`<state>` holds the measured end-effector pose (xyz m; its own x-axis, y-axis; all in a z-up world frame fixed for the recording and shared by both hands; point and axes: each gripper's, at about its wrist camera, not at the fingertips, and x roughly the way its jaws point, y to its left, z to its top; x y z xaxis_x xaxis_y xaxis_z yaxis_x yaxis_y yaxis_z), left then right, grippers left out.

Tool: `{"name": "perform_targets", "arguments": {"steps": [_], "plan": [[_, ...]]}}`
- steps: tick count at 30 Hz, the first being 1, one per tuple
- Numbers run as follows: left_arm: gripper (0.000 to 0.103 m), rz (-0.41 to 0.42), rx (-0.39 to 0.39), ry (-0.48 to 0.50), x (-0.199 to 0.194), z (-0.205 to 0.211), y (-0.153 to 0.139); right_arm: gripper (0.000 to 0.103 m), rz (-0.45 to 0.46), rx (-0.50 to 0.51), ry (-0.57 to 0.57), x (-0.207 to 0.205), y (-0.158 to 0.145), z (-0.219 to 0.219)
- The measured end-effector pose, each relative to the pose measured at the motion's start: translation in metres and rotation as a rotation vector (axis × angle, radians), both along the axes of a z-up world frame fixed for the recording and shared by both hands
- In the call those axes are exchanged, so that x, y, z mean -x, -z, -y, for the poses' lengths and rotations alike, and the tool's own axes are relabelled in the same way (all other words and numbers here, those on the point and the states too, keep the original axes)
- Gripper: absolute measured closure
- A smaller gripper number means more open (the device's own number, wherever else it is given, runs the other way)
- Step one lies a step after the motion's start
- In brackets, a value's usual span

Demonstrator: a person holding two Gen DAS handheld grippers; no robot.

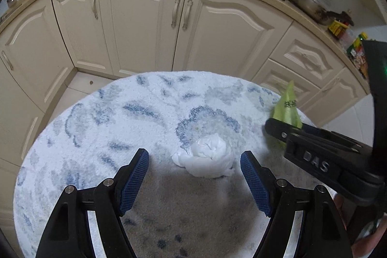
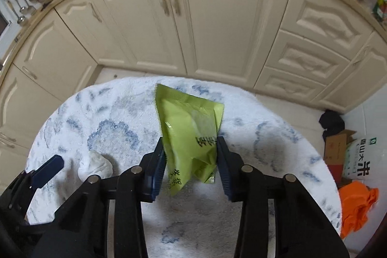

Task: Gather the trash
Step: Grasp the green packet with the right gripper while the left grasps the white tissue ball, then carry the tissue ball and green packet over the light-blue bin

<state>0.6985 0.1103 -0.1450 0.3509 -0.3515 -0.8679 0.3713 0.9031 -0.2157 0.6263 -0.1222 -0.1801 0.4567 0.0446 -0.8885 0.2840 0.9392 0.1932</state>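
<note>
Right gripper (image 2: 191, 158) clamps green packet (image 2: 188, 122); left gripper (image 1: 194, 179), spread, must close on tissue (image 1: 205, 158) at twelve o'clock.

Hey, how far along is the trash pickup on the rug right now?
Nothing looks finished yet; no bin shows. In hand: the right gripper has its jaws closed on the green packet. Left: the crumpled white tissue lies on the rug, just ahead of the left gripper, whose jaws stand open around nothing.
</note>
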Motion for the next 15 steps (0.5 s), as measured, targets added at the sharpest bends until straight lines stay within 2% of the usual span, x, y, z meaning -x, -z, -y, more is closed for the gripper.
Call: {"name": "perform_targets", "arguments": {"steps": [2, 3, 6, 7, 8, 12, 15], "plan": [[0.031, -0.006, -0.019, 0.001, -0.006, 0.005, 0.007, 0.065, -0.001, -0.021, 0.011, 0.004, 0.0, 0.003], [0.032, 0.021, -0.031, 0.005, -0.007, 0.008, 0.006, 0.065, 0.001, -0.033, 0.006, 0.007, -0.001, 0.006], [0.054, 0.048, -0.062, 0.02, -0.007, 0.014, 0.006, 0.065, 0.026, -0.024, -0.001, 0.017, -0.008, 0.013], [0.07, 0.043, -0.043, 0.036, -0.005, 0.016, 0.005, 0.065, 0.035, -0.029, -0.001, 0.02, -0.009, 0.015], [0.071, 0.033, -0.028, 0.049, -0.004, 0.017, 0.004, 0.065, 0.043, -0.035, -0.005, 0.023, -0.011, 0.016], [0.071, 0.069, -0.089, 0.031, 0.006, 0.021, 0.002, 0.065, 0.072, -0.023, 0.024, 0.04, -0.017, 0.03], [0.071, 0.06, -0.087, 0.033, 0.016, 0.029, -0.001, 0.065, 0.081, -0.023, 0.034, 0.05, -0.019, 0.042]]}}
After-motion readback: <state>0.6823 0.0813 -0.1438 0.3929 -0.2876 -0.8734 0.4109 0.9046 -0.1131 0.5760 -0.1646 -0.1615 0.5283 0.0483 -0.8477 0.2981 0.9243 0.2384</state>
